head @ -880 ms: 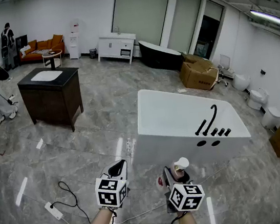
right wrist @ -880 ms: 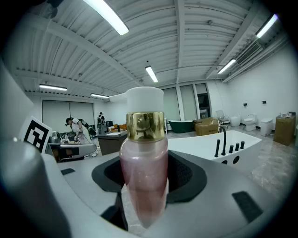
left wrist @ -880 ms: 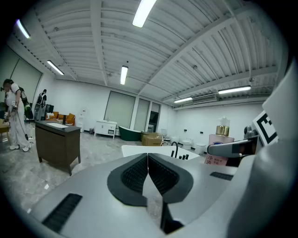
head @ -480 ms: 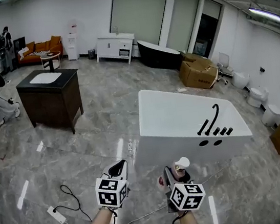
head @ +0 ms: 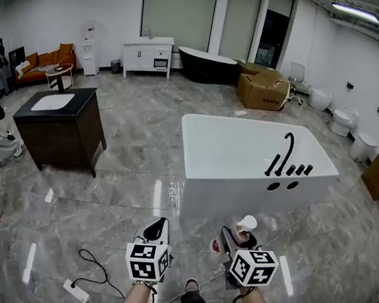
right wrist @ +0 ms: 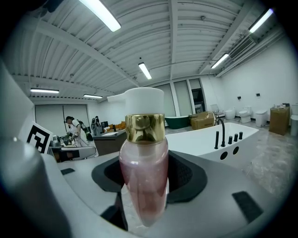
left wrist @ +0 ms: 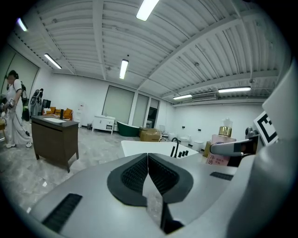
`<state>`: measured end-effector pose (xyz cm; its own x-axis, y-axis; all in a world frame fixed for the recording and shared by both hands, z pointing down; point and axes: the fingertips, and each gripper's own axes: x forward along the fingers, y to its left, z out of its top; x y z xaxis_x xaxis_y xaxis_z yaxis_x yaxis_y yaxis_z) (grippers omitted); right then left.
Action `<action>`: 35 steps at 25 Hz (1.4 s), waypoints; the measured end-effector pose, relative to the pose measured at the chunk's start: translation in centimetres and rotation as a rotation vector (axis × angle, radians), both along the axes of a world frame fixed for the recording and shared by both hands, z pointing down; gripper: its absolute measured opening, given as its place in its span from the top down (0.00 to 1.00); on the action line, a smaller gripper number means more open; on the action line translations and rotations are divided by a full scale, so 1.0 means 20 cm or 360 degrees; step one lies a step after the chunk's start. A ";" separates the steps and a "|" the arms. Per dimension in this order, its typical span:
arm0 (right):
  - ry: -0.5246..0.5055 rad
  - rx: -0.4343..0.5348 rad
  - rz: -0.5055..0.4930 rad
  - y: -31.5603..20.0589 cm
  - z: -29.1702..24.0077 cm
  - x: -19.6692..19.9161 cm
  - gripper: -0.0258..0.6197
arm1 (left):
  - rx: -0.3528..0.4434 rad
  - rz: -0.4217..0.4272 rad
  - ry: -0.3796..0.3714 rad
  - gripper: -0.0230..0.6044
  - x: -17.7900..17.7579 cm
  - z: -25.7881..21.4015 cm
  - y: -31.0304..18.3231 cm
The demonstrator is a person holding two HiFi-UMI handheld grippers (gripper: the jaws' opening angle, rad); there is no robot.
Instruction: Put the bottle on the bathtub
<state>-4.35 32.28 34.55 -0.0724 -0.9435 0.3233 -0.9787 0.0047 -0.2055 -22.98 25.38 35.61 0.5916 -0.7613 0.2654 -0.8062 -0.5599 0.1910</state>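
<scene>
At the bottom of the head view, the right gripper (head: pixel 234 237) has its jaws clamped on the pink bottle (head: pixel 244 228), which stands upright with a gold collar and white pump. To its left, the left gripper (head: pixel 159 226) holds nothing, its jaws pressed together. Beyond them, mid-frame, the white bathtub (head: pixel 235 151) carries 1 black faucet (head: pixel 284 153), well apart from the bottle. A dark vanity cabinet (head: pixel 60 127) stands at upper left.

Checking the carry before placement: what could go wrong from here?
1. The right gripper holds the bottle by its rounded glossy body, with the pump top above the jaws; it might slip or tip at set-down.
2. A power strip and loose cables lie on the floor near the person's feet: possible trip hazard.
3. The black faucet crowds the bathtub at its near end; the bottle could knock it.
</scene>
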 end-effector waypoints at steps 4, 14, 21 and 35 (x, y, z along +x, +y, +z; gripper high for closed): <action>-0.0023 -0.0028 0.0026 -0.05 0.03 0.02 0.59 | -0.0019 0.0003 -0.0011 0.94 0.01 0.03 -0.04; -0.0035 0.0004 0.0024 -0.33 0.00 0.12 0.59 | 0.0009 -0.0007 -0.0015 0.94 0.10 0.00 -0.30; -0.0054 -0.0004 -0.0030 -0.59 0.03 0.20 0.59 | 0.0000 -0.0011 -0.0039 0.94 0.22 0.04 -0.52; -0.0084 -0.0051 -0.0154 -1.09 0.07 0.41 0.59 | -0.0033 -0.0137 -0.0089 0.94 0.37 0.05 -0.92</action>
<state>3.81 10.57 35.91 -0.1803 -0.9205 0.3468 -0.9618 0.0911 -0.2583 -15.62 6.94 36.66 0.5081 -0.8026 0.3126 -0.8609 -0.4845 0.1552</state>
